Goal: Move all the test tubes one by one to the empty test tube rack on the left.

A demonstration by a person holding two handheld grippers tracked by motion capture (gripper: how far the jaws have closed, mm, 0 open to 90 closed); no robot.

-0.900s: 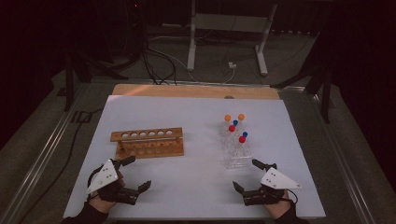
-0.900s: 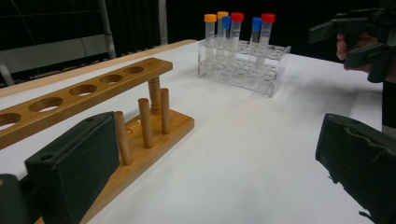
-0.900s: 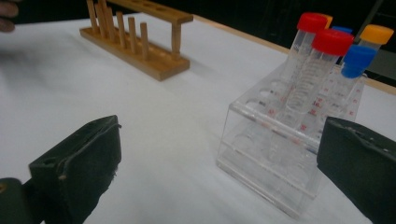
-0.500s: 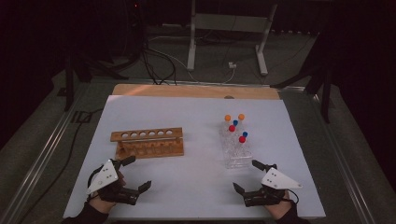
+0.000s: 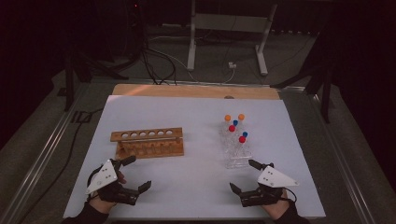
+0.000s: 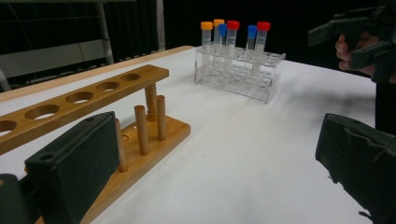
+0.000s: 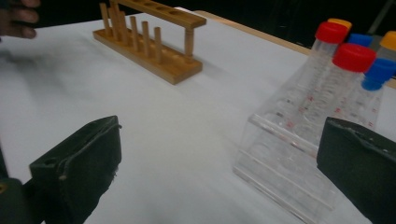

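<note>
A wooden tube rack (image 5: 147, 142) with a row of empty holes lies left of centre on the white table (image 5: 196, 116). A clear plastic rack (image 5: 236, 149) to its right holds several capped tubes (image 5: 232, 128) with orange, red and blue caps. My left gripper (image 5: 136, 173) rests near the front edge just below the wooden rack (image 6: 93, 93), open with nothing between its jaws. My right gripper (image 5: 243, 176) sits just in front of the clear rack (image 7: 299, 154), open and empty. In the right gripper view the red-capped tubes (image 7: 352, 56) stand close ahead at the right.
A bare wooden strip (image 5: 196, 90) runs along the table's far edge. Beyond it stand a metal stand (image 5: 229, 28) and cables (image 5: 154, 65) on the floor. White table surface lies between the two racks and in front of them.
</note>
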